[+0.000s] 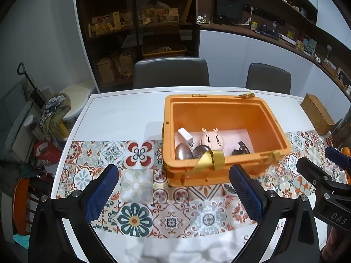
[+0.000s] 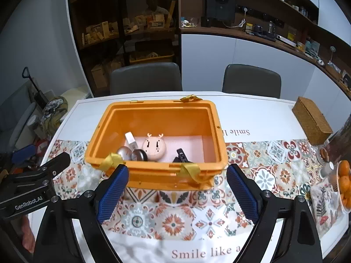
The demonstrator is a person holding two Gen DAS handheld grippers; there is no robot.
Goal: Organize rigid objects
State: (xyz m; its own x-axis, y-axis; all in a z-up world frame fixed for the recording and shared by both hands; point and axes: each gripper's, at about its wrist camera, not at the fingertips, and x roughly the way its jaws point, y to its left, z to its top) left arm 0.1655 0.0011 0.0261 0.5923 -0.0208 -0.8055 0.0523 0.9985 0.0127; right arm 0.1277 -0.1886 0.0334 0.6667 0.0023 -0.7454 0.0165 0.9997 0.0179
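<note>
An open orange plastic box (image 1: 272,122) (image 2: 217,135) with gold ribbon on its rim stands on the patterned table runner. Inside lie a white charger (image 1: 185,135) (image 2: 130,139), a pink deer-faced case (image 1: 212,140) (image 2: 154,147), two metallic egg-shaped pieces (image 1: 183,151) (image 2: 123,152) and a black clip (image 1: 242,149) (image 2: 181,156). My left gripper (image 1: 173,169) hovers open in front of the box's near wall, nothing between its blue pads. My right gripper (image 2: 177,168) is open too, just before the same wall, and holds nothing. Each gripper shows at the edge of the other's view.
A woven wicker box (image 2: 311,122) sits at the table's far right, and a bowl of oranges (image 2: 344,179) at the right edge. Two grey chairs (image 2: 145,77) stand behind the white table (image 2: 252,111). Clutter fills the floor on the left.
</note>
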